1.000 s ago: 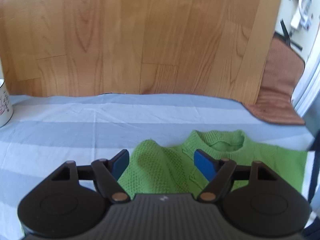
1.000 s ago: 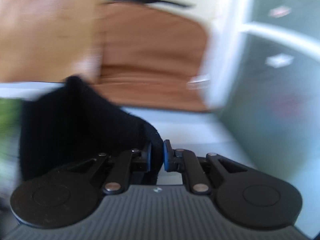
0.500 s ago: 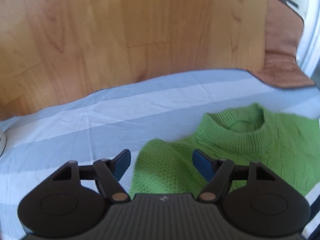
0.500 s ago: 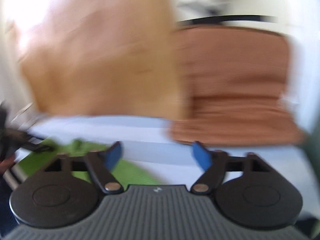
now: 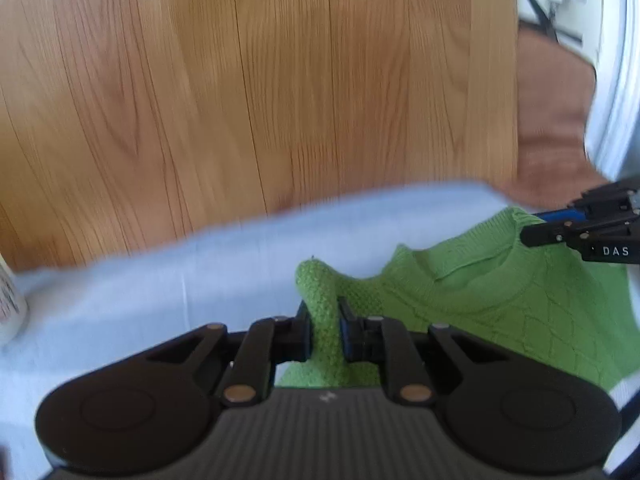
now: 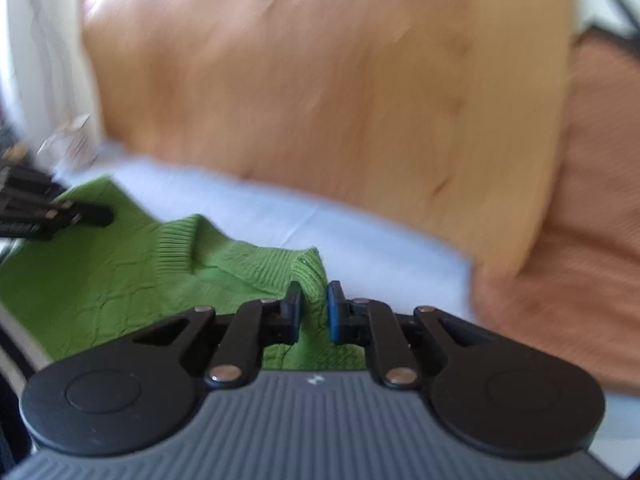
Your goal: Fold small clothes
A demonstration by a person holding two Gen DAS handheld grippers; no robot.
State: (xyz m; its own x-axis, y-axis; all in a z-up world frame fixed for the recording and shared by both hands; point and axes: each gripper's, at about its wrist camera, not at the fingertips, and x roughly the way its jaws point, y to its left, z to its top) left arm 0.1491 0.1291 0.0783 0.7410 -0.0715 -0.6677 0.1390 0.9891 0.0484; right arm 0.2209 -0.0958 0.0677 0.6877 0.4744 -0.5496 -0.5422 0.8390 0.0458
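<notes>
bare sheet [image 5: 160, 288] beyond sweater [image 5: 500, 300]

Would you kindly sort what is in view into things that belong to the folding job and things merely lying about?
Job: green knitted sweater; left gripper and right gripper, both shut on it; striped sheet.
Lying about: white cup; brown cushion.

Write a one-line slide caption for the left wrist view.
Left gripper shut on a bunched shoulder of the green knit sweater over a striped cloth, right gripper at the far shoulder.
</notes>
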